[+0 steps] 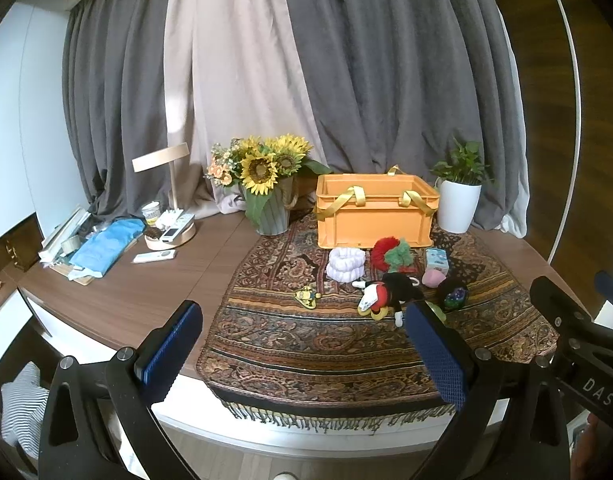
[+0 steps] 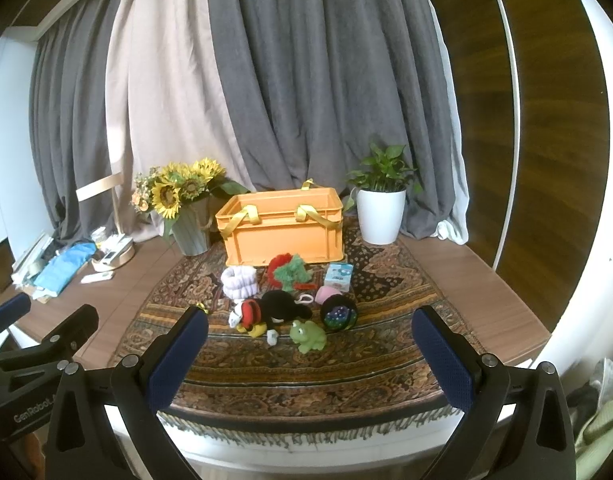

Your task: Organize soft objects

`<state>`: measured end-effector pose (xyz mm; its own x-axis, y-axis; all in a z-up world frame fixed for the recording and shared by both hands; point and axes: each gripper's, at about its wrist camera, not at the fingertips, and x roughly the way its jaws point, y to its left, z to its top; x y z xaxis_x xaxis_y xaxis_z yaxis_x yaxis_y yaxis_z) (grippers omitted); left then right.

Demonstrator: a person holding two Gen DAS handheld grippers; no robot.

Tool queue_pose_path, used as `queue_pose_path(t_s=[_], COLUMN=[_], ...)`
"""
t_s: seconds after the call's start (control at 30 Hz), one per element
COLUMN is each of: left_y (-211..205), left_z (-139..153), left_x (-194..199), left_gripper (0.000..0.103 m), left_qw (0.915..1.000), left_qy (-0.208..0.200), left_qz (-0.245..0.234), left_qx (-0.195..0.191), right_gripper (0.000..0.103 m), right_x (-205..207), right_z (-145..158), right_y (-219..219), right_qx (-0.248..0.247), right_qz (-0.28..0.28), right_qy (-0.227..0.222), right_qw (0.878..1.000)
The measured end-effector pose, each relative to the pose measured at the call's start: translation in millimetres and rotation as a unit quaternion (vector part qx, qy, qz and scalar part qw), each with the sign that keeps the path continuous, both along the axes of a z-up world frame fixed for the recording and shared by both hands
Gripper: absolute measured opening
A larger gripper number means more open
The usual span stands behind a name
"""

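The soft toys (image 2: 284,312) were clustered on the patterned cloth (image 2: 378,360) just in front of the orange crate (image 2: 282,236). The left gripper (image 1: 302,344) and right gripper (image 2: 310,352) were held apart, empty, nearer than the toys.

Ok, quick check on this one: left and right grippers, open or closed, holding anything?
Left gripper: open, holding nothing.
Right gripper: open, holding nothing.
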<state>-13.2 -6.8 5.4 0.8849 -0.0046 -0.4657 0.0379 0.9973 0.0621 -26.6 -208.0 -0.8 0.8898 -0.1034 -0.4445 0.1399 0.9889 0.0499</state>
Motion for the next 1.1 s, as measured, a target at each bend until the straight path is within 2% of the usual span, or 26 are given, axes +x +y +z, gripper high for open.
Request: queue_pose_path(t_s=[1.1], left_y=[-16.6], left_z=[0.7], left_x=[-3.9], left_gripper=[0.103], left_qw=[1.0], left_qy=[0.005], left_qz=[-0.006], left_qx=[-0.004], right_gripper=[0.102], right_x=[-0.2], right_z=[-0.9], right_y=[-0.1], right_qx=[-0.006], right_qz=[-0.003], right_qy=[-0.004], right_qw=[1.0])
